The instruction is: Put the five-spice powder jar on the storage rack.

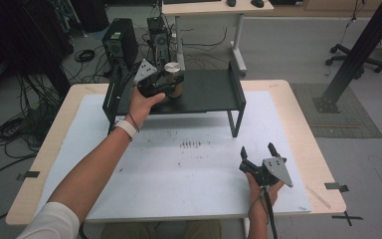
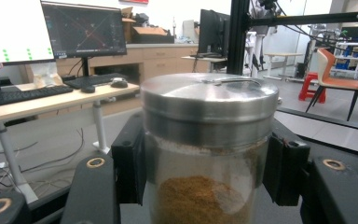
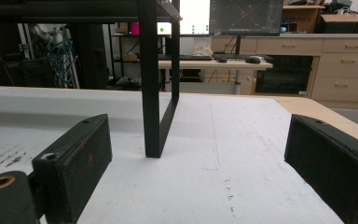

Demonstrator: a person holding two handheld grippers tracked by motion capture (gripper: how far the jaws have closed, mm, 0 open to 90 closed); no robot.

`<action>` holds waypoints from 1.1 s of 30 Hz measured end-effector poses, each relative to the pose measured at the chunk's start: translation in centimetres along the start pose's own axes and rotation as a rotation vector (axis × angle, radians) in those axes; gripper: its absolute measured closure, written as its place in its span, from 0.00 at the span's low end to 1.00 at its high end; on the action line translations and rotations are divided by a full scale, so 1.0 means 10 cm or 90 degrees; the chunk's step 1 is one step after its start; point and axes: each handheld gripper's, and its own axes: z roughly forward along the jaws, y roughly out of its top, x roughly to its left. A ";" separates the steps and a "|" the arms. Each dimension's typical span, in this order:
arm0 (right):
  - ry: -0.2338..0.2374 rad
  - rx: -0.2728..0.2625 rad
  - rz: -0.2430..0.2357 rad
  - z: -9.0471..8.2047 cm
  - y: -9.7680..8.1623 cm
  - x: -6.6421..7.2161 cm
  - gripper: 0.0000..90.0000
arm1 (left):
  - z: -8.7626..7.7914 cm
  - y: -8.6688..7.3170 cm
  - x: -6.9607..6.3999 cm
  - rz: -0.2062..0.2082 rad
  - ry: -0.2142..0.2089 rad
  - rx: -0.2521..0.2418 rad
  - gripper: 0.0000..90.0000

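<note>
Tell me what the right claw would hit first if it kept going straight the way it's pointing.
Probably the black shelf's front leg, which stands just left of centre ahead of the open right claw; depth is hard to judge, so it might slip past on the right.

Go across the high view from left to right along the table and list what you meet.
Person's left forearm → left gripper shut on the spice jar on the black shelf → shelf's front right leg → right gripper, jaws apart.
</note>
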 end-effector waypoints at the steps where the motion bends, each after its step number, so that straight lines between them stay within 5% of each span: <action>1: 0.000 0.000 0.000 0.00 0.00 0.00 0.09 | 0.00 0.00 0.00 0.000 0.000 0.000 0.48; 33: 0.001 0.001 0.000 0.00 0.00 0.00 0.08 | 0.00 0.00 0.00 -0.003 0.002 -0.001 0.48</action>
